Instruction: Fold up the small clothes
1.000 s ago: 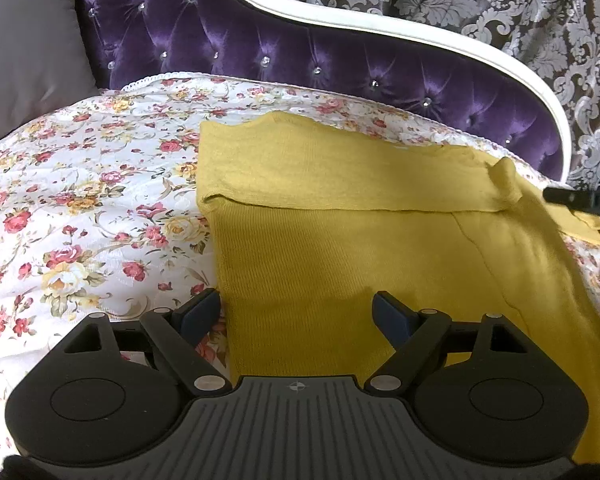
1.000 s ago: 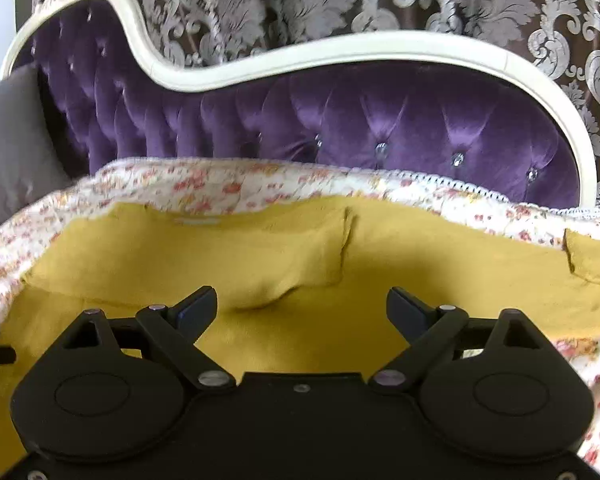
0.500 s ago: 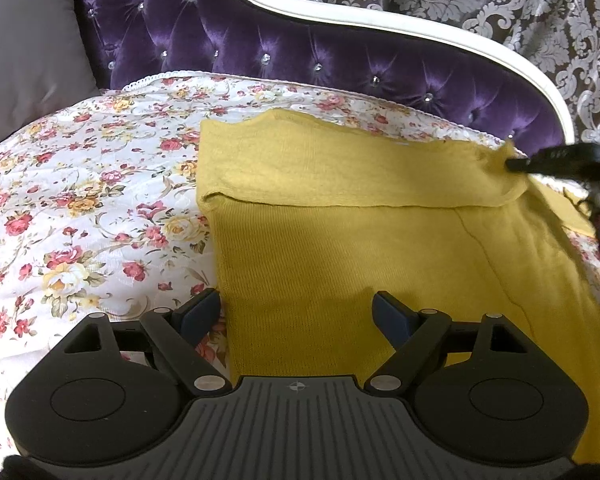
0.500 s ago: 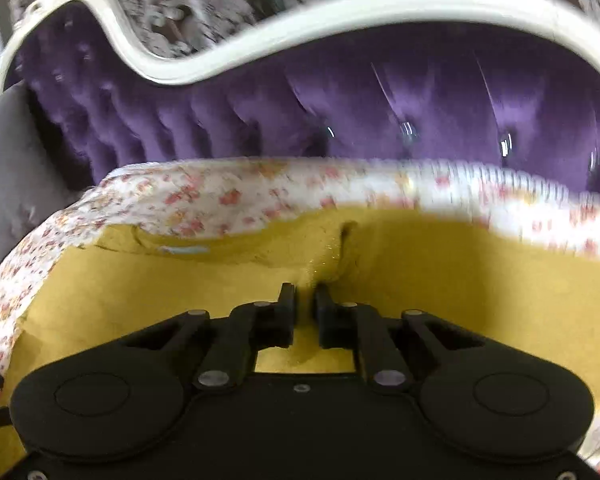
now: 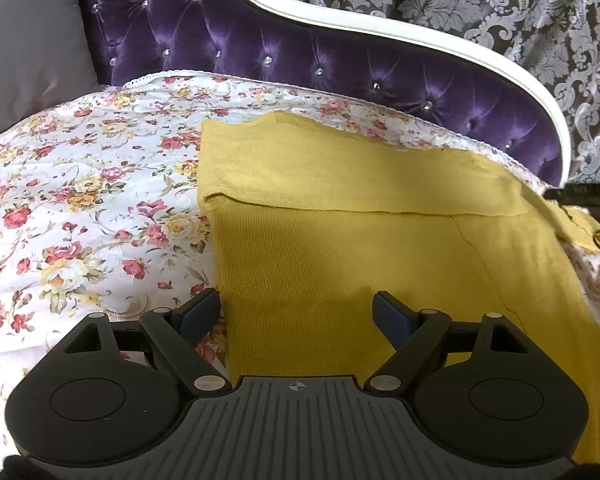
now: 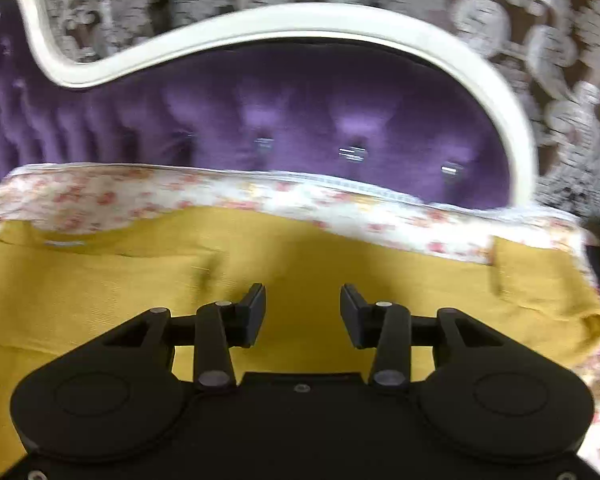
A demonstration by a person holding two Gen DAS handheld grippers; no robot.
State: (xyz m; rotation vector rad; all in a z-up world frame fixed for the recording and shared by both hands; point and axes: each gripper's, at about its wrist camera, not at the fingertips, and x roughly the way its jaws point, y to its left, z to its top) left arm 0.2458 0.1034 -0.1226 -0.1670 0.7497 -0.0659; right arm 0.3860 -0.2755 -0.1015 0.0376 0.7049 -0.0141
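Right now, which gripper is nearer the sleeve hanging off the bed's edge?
Right. The right gripper, jaws opening with nothing between them, hovers over the yellow sweater near the sleeve. The left gripper, open, sits at the sweater's opposite edge.

Soft, even indoor light filled both views. The left wrist view was sharp; sheen glinted on the purple headboard [image 5: 300, 60], whose white frame bowed with fisheye distortion. The right wrist view was smeared by motion blur, the headboard's studs [image 6: 352, 153] streaked into short lines.
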